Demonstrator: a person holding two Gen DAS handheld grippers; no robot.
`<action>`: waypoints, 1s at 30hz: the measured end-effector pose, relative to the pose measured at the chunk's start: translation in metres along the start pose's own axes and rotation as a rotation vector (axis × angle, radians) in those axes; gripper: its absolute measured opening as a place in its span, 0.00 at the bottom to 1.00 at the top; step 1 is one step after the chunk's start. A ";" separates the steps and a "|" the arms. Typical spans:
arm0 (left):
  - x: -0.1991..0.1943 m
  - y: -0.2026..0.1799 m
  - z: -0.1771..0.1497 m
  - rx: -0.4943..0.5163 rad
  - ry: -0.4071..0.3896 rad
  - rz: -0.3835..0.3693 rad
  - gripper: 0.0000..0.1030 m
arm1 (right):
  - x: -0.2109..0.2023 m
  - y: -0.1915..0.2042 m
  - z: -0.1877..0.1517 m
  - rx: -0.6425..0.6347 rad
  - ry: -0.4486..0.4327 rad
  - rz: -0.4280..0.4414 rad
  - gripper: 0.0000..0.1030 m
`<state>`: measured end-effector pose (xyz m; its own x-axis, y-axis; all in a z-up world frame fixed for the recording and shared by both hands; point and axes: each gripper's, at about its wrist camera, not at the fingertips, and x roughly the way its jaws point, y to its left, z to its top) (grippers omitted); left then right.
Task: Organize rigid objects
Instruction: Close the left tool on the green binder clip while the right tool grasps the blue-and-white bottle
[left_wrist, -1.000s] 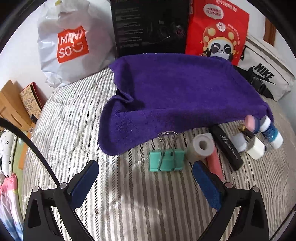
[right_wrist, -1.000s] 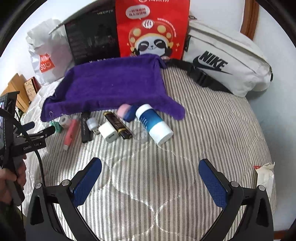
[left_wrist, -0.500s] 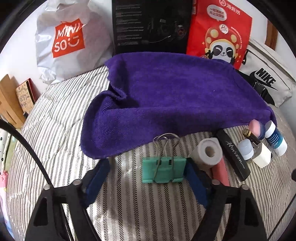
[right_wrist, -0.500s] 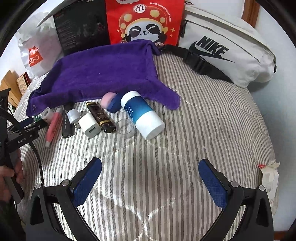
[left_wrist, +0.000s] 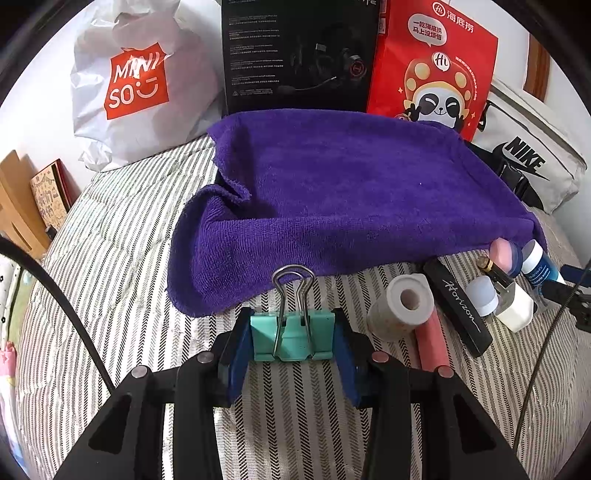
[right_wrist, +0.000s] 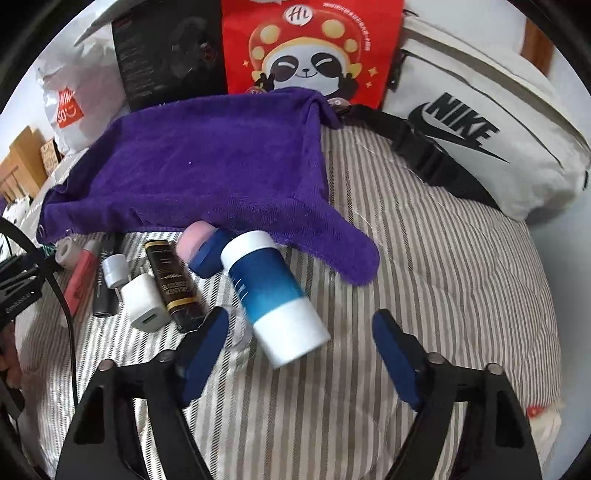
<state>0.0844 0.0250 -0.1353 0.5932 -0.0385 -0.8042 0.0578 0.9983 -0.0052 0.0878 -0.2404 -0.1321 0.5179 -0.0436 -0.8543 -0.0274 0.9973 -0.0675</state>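
Observation:
My left gripper is shut on a teal binder clip lying on the striped bed, just in front of a purple towel. Right of the clip lie a tape roll, a pink stick and a black Horizon case. My right gripper is open around the near white end of a blue and white bottle, whose far end rests by the towel. Left of the bottle lie a black and gold case, a white charger and a pink and blue sponge.
Behind the towel stand a Miniso bag, a black box, a red panda bag and a white Nike bag. A crumpled wrapper lies at the right bed edge. Wooden items stand off the left edge.
My left gripper moved forward and closed on the binder clip. My right gripper moved forward to the blue and white bottle and its jaws narrowed around the white end.

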 end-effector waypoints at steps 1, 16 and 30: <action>0.000 0.000 0.000 0.001 0.000 0.001 0.38 | 0.001 -0.001 0.000 -0.001 0.001 0.005 0.74; 0.000 -0.001 0.001 0.005 0.006 0.006 0.39 | 0.006 -0.010 0.022 0.012 -0.013 0.102 0.70; 0.001 -0.001 0.000 0.006 0.007 0.004 0.39 | 0.018 -0.007 0.017 -0.056 0.031 0.115 0.47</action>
<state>0.0849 0.0244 -0.1359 0.5876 -0.0339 -0.8084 0.0604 0.9982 0.0020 0.1121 -0.2469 -0.1377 0.4816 0.0684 -0.8737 -0.1335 0.9910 0.0040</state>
